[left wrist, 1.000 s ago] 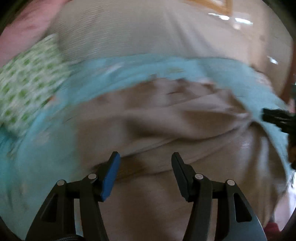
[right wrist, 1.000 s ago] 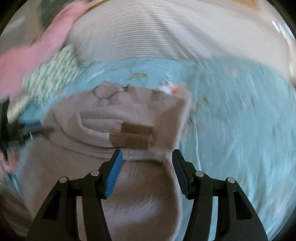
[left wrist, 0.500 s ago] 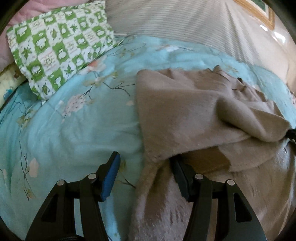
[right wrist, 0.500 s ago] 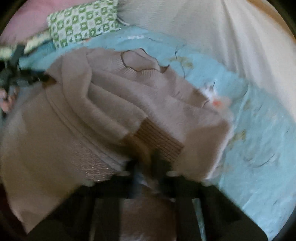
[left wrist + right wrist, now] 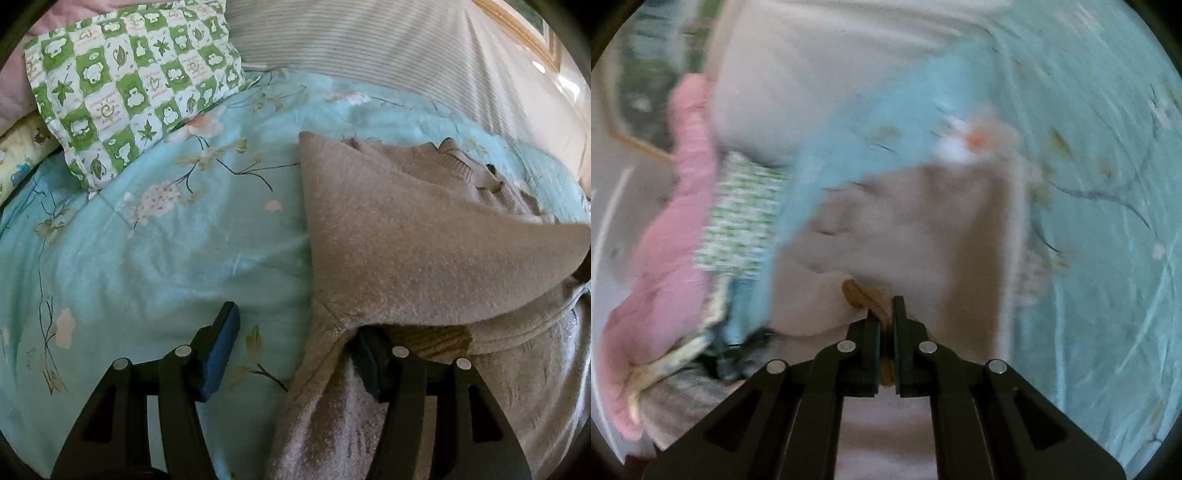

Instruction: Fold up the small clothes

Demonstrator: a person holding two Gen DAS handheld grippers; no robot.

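Note:
A small brown knit sweater (image 5: 424,251) lies on a light-blue floral bedspread (image 5: 155,258), its body folded over itself. My left gripper (image 5: 295,350) is open; its right finger sits under the sweater's left edge and its left finger rests over bare bedspread. In the blurred right wrist view the sweater (image 5: 923,229) fills the middle. My right gripper (image 5: 885,325) is shut on the sweater's darker ribbed cuff (image 5: 860,291), which sticks out between the pads.
A green-and-white checked pillow (image 5: 122,81) lies at the back left, with a pink cloth (image 5: 676,221) beside it. A striped beige sheet (image 5: 369,48) runs behind the bedspread. The bedspread (image 5: 1108,184) stretches to the right of the sweater.
My right gripper has closed on the ribbed cuff and swung, blurring its view. My left gripper has moved closer to the sweater's left edge and stayed open.

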